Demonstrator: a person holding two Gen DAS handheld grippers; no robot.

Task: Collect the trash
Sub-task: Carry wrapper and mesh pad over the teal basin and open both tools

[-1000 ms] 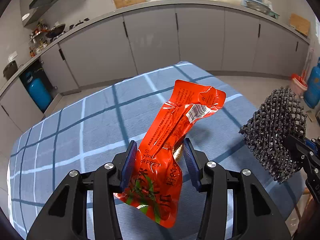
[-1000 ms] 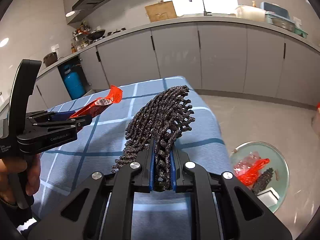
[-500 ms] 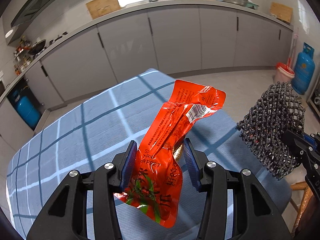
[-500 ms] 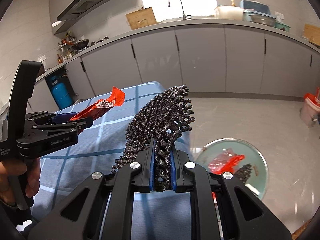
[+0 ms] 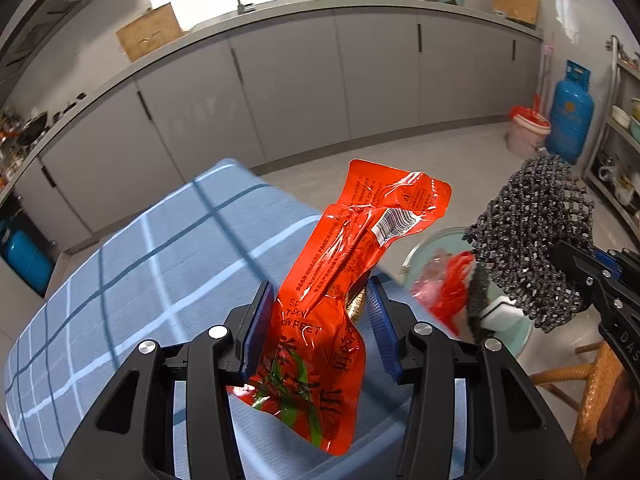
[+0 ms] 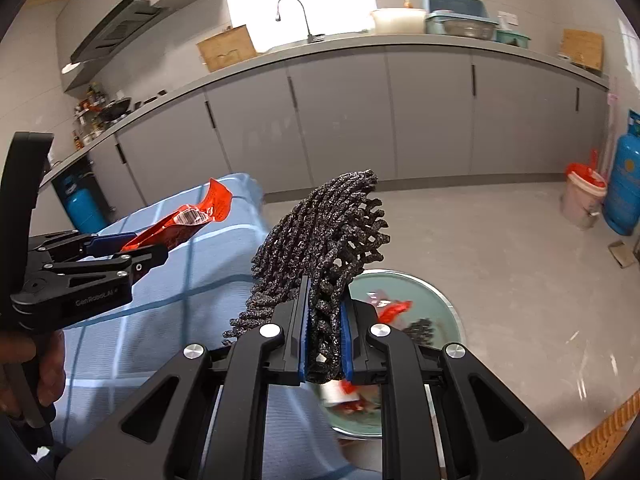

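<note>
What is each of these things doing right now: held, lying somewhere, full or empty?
Left claw: gripping the red snack wrapper, held up in the air.
Right claw: shut on the black mesh netting.
Round bin: on the floor beside the table, open, with red wrappers and black mesh already inside.
Checked tablecloth: spread flat on the table.

the red snack wrapper [image 5: 352, 264] is crumpled and glossy, with a barcode near its top; it stands tilted, up off the blue checked tablecloth [image 5: 160, 256]. the black foam net [image 6: 324, 248] is bunched and folded, just past the tablecloth's edge, above the round bin [image 6: 444, 312] on the floor holding red scraps.
</note>
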